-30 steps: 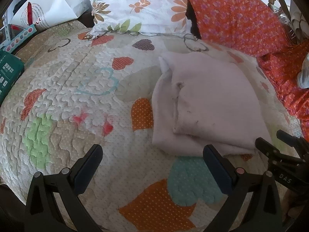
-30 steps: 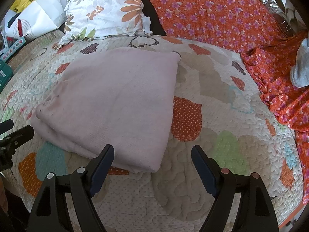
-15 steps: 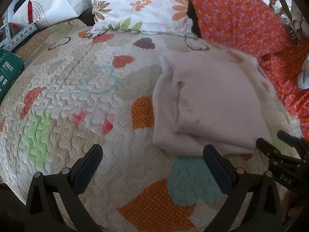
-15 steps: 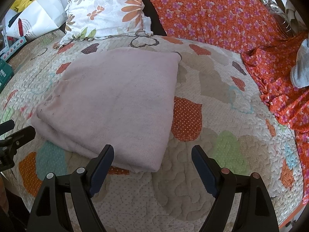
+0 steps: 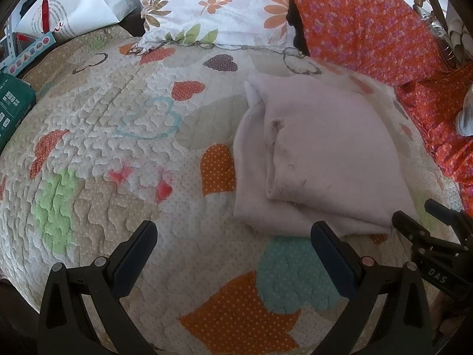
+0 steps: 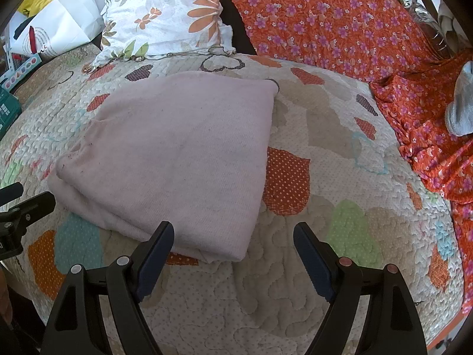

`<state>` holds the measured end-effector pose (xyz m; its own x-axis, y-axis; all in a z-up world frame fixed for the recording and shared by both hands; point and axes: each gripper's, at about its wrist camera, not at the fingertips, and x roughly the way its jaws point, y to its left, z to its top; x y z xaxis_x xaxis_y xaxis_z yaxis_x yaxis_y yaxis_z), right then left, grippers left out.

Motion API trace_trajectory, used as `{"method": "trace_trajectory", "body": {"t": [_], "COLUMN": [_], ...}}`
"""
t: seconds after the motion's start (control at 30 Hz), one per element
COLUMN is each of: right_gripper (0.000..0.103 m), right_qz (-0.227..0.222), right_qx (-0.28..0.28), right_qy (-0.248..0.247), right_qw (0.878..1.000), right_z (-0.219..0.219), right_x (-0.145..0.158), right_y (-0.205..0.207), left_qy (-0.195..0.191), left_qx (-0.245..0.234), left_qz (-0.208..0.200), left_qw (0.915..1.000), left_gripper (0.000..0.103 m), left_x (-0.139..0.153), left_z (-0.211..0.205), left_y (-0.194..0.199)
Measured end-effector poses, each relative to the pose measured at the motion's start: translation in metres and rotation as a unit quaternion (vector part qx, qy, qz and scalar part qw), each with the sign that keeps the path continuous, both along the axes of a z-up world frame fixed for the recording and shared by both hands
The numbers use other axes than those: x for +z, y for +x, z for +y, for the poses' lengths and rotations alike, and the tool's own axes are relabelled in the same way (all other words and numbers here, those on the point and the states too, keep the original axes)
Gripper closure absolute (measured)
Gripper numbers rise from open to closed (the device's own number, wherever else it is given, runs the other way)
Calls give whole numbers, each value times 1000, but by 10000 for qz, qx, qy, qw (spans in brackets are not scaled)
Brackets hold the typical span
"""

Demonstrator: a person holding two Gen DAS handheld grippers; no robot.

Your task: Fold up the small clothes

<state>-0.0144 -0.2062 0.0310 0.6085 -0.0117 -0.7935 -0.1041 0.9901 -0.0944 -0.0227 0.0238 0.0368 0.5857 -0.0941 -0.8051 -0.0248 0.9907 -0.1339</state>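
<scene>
A pale pink garment (image 5: 325, 159) lies folded in a rough square on the heart-patterned quilt (image 5: 118, 136). It also shows in the right wrist view (image 6: 177, 153). My left gripper (image 5: 233, 251) is open and empty, hovering just short of the garment's near-left corner. My right gripper (image 6: 233, 251) is open and empty, with its left finger over the garment's near-right corner. Each gripper shows at the edge of the other's view.
A floral pillow (image 5: 212, 6) and an orange flowered cloth (image 6: 340, 20) lie at the far side of the bed. A white bag (image 5: 77, 6) and a green box (image 5: 11, 106) sit at the left. A grey item (image 6: 461, 100) lies on the orange cloth at right.
Hardly anything differs. Both grippers stay open and hover in nearly the same place. The garment lies as before.
</scene>
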Motion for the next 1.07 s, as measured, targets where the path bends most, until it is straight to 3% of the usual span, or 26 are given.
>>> {"method": "trace_trajectory", "body": {"t": [1.07], "right_gripper": [15], "right_qz": [-40], "right_qx": [66], "right_qy": [26], "right_qw": [10000], "right_z": [2], "right_x": [3], "right_y": [-3], "left_qy": [-49], "left_qx": [-177], "left_qz": [-117], "left_qw": [9998], "left_gripper": [0], "left_x": [5], "left_z": [-8], "left_y": [-1]}}
